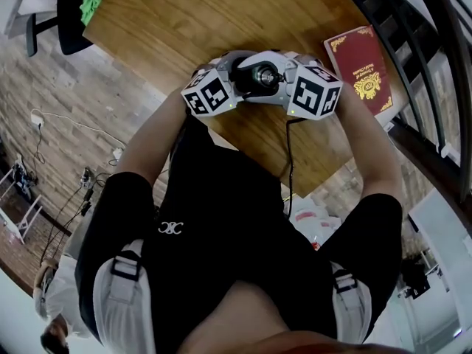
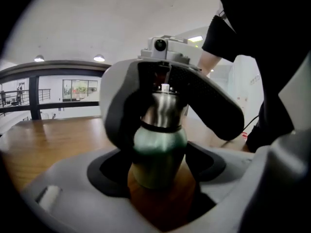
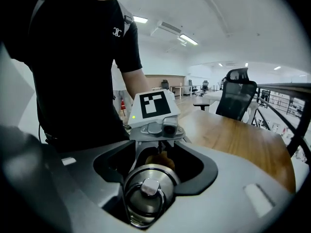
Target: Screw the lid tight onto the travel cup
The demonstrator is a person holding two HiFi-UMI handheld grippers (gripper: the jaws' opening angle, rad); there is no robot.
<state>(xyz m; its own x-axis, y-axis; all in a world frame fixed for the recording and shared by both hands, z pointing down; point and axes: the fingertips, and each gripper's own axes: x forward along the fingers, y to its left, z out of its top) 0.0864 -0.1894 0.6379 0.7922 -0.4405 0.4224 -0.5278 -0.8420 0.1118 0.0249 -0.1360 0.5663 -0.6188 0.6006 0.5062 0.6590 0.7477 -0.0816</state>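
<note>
In the left gripper view the travel cup's green body point(image 2: 159, 149) stands upright on the wooden table point(image 1: 177, 21), and my left gripper point(image 2: 158, 166) is shut around it. Its steel lid point(image 2: 163, 111) sits on top, held between the jaws of my right gripper point(image 3: 148, 195). The right gripper view looks onto the lid point(image 3: 147, 186) and its ring handle from above. In the head view both grippers meet over the cup point(image 1: 256, 76) near the table's near edge, with the marker cubes point(image 1: 209, 93) on either side. The cup's base is hidden.
A red book point(image 1: 361, 68) lies on the table to the right of the grippers. A black railing point(image 1: 424, 80) runs past the table's right side. A black office chair point(image 3: 235, 98) stands at the far side. A cable point(image 1: 289, 161) hangs from the right gripper.
</note>
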